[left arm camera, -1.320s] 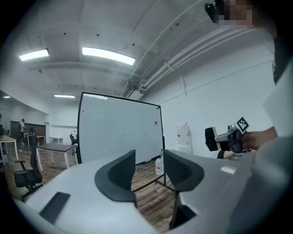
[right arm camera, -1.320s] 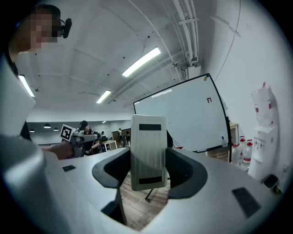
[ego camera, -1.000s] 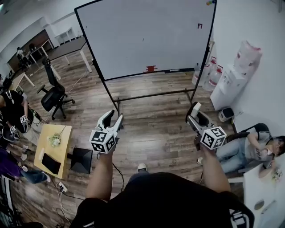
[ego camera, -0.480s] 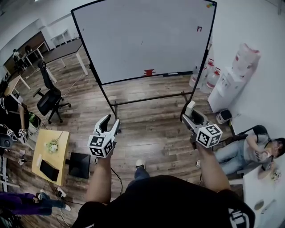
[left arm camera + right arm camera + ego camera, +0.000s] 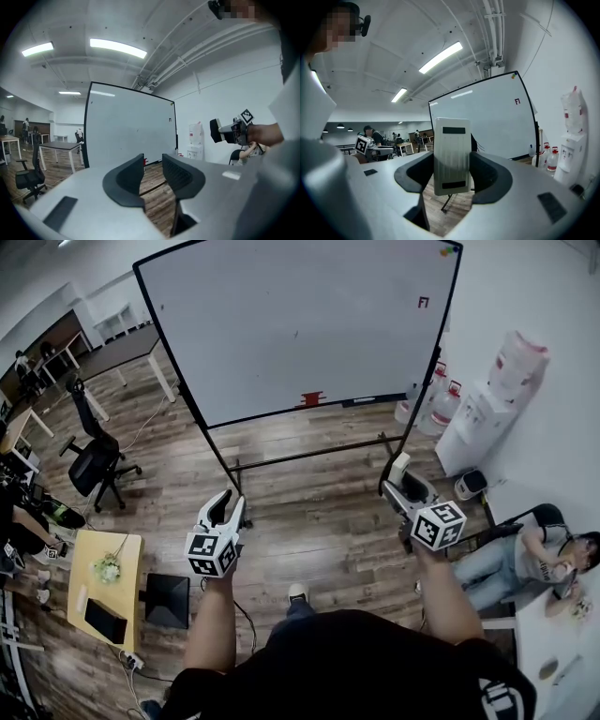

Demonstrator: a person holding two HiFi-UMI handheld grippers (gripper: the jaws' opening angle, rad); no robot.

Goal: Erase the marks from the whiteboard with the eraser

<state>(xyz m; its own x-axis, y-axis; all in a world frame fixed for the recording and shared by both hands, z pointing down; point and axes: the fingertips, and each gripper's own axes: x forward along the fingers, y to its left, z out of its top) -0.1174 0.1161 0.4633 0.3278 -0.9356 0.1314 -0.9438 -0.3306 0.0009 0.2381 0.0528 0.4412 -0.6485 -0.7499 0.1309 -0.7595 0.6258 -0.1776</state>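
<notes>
The whiteboard (image 5: 300, 324) stands on a wheeled frame ahead of me, with a small red mark (image 5: 422, 302) near its top right corner. Something red (image 5: 311, 398) sits on its tray. My right gripper (image 5: 403, 480) is shut on the eraser (image 5: 400, 468), a pale block with dark strips (image 5: 451, 154), held upright between the jaws. My left gripper (image 5: 225, 509) is open and holds nothing; its jaws (image 5: 152, 161) have just been closing and stand partly apart. Both grippers are well short of the board (image 5: 129, 126). The mark (image 5: 517, 101) shows in the right gripper view too.
A water dispenser (image 5: 480, 413) and bottles (image 5: 439, 399) stand right of the board. A seated person (image 5: 525, 554) is at the far right. An office chair (image 5: 94, 460) and a small yellow table (image 5: 108, 577) are at the left. The board's feet (image 5: 309, 452) spread over the wooden floor.
The board has come closer and larger in the head view as both grippers moved toward it. The left gripper's jaws have narrowed. The eraser stays in the right gripper.
</notes>
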